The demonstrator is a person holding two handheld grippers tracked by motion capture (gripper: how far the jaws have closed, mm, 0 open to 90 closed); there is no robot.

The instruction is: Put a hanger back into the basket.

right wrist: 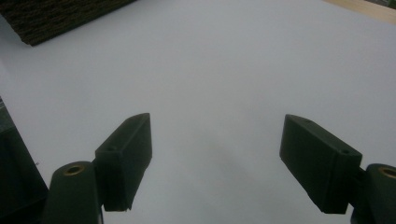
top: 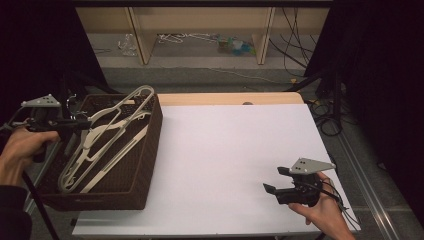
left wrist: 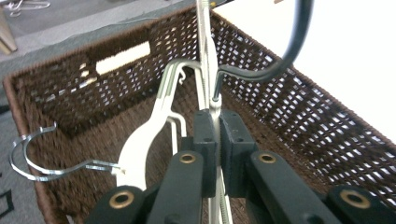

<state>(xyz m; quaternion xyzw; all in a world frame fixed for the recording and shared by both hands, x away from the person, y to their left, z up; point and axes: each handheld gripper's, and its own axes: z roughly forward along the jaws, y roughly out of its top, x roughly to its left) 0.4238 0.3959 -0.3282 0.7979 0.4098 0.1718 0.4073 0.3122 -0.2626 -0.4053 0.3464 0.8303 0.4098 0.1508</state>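
At the left of the high view, the left tongs (top: 82, 123) are clamped on a pale hanger (top: 107, 137) in the brown basket (top: 150, 145), its long axis running lower left to upper right. The right tongs (top: 276, 181) gape empty over the white counter (top: 225, 150), well apart.

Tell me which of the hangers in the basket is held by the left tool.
The thin pale hanger standing on edge: the left tool is clamped on its bar. The wider white hanger beside it lies loose in the basket.
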